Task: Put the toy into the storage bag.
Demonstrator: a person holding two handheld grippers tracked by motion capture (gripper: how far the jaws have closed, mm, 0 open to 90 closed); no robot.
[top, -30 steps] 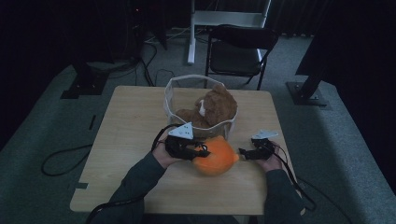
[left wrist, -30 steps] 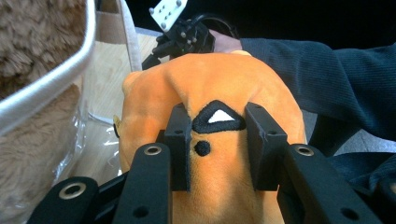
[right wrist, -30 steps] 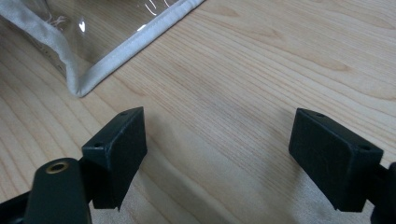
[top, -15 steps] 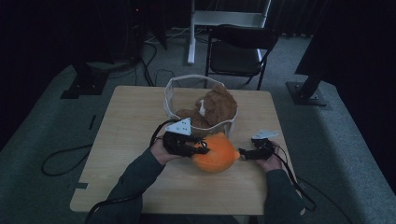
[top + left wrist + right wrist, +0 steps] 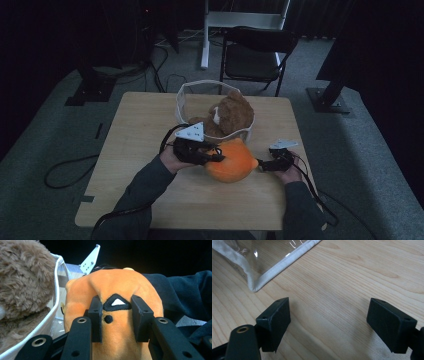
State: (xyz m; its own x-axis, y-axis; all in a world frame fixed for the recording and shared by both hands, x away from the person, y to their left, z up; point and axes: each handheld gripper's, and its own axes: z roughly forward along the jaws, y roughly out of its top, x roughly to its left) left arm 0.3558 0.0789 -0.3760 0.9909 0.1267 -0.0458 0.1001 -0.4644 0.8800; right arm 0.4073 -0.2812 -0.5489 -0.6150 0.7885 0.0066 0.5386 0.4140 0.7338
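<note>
An orange plush toy with a black-and-white patch is held just above the wooden table, in front of the clear bin. My left gripper is shut on the orange plush, its jaws pinching the fabric on either side of the patch. A brown teddy bear lies inside the white-rimmed clear bin; the bear's fur fills the left of the left gripper view. My right gripper sits low over the table just right of the plush, open with bare wood between its fingers.
A corner of the bin's white hem lies close ahead of the right gripper. A black folding chair stands behind the table. Cables run across the grey floor to the left. A dark sleeve is behind the plush.
The orange plush and my left gripper have shifted slightly toward the bin. The right gripper has stayed in place.
</note>
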